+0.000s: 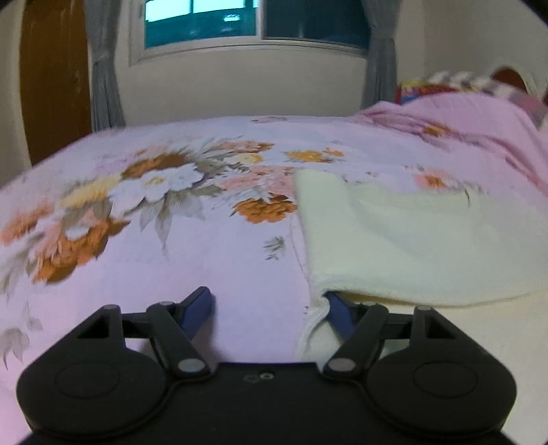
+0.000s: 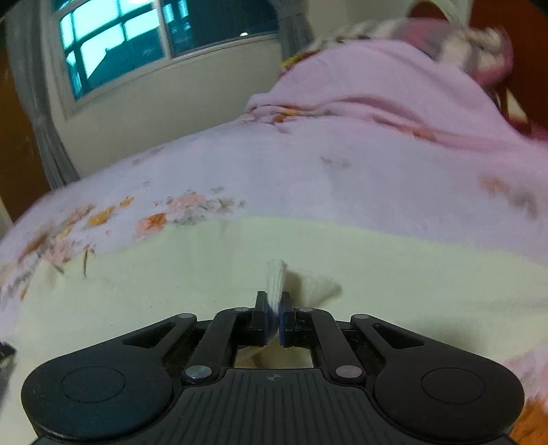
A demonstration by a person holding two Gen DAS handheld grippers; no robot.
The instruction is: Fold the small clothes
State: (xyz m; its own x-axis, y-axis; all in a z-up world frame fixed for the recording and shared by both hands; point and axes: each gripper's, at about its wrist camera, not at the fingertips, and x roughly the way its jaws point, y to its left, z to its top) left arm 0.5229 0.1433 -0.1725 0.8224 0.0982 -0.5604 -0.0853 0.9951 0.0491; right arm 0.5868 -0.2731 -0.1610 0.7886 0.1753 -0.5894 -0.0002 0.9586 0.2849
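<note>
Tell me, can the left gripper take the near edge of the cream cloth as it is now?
Probably yes. The left gripper has its jaws open, one finger already under the edge of the cream cloth, and nothing blocks the way.

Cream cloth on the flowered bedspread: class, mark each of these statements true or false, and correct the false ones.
1. The right gripper has its fingers shut on a pinch of the cream cloth. True.
2. The left gripper is clamped tight on the cloth. False: its fingers stand apart, one on the bare bedspread, the other tucked under the cloth's edge.
3. The cloth lies on a wooden table. False: it lies on the flowered bedspread.
4. A window shows behind the bed. True.
5. Grey curtains hang beside the window. True.
</note>
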